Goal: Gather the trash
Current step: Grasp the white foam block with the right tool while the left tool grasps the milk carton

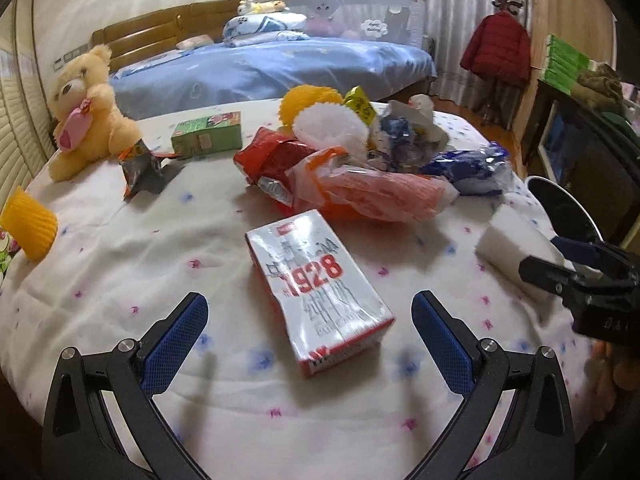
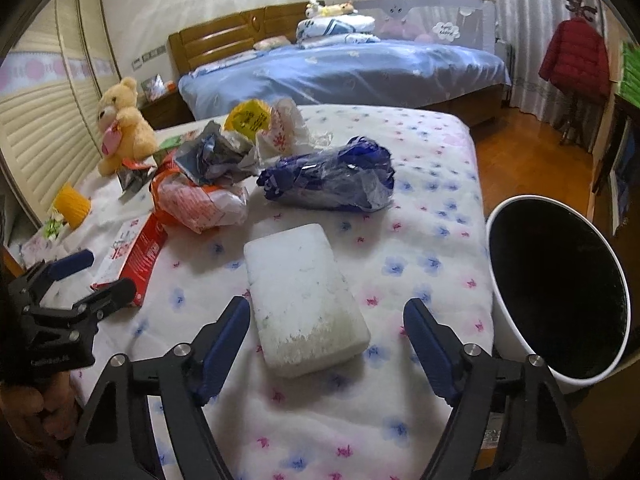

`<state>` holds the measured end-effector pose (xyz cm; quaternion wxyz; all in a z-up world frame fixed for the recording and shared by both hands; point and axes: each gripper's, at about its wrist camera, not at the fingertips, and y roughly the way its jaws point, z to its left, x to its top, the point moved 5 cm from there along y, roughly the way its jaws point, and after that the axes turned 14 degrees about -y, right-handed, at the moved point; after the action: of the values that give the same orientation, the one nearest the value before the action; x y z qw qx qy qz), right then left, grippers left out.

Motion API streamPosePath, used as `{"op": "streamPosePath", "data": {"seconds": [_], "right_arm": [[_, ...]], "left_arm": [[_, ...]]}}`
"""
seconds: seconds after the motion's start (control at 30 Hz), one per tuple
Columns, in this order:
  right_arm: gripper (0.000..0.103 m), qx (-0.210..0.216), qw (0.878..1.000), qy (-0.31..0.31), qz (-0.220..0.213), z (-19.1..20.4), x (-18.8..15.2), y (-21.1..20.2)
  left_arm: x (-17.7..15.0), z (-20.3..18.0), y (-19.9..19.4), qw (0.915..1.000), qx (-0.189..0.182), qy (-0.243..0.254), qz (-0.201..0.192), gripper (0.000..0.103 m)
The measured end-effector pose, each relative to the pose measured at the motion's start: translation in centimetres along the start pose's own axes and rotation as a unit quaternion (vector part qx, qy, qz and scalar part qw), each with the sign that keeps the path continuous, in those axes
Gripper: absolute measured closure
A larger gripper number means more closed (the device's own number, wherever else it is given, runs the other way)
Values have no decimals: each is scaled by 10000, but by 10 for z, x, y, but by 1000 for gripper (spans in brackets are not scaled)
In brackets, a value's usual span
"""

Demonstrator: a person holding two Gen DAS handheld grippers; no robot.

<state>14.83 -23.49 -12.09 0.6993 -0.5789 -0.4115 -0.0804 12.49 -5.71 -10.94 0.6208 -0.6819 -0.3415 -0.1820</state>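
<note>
A white-and-red carton (image 1: 320, 296) marked 1928 lies flat on the flowered bedspread (image 1: 120, 264). My left gripper (image 1: 310, 306) straddles it, open, with a gap between each blue pad and the carton. A white foam block (image 2: 300, 296) lies in front of my right gripper (image 2: 327, 308), which is open around its near end. The left pad is close to the block's edge and the right pad stands well clear. Beyond both lies a heap of crumpled wrappers and bags (image 1: 344, 164). A white bin (image 2: 504, 304) with a black inside stands at the bed's right edge.
A crumpled blue bag (image 2: 332, 180) lies behind the foam block. A teddy bear (image 1: 84, 116), a green box (image 1: 206, 134), a silver wrapper (image 1: 144, 168) and a yellow foam net (image 1: 30, 226) sit on the left. A second bed (image 2: 340, 72) and wooden floor (image 2: 532, 152) lie beyond.
</note>
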Motion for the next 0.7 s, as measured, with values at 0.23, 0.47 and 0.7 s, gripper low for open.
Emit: {"op": "streamPosePath", "data": {"seconds": [0.23, 0.47, 0.7], "right_arm": [[50, 106, 9994, -154, 283, 6, 1, 14], [52, 156, 9993, 321, 93, -4, -7, -4], [52, -62, 9979, 637, -116, -21, -17, -30]], "left_arm": [[-8, 4, 19, 9992, -66, 128, 377, 42], [-14, -11, -4, 9973, -627, 352, 144, 46], [-17, -46, -21, 9917, -1096, 665, 40, 51]]}}
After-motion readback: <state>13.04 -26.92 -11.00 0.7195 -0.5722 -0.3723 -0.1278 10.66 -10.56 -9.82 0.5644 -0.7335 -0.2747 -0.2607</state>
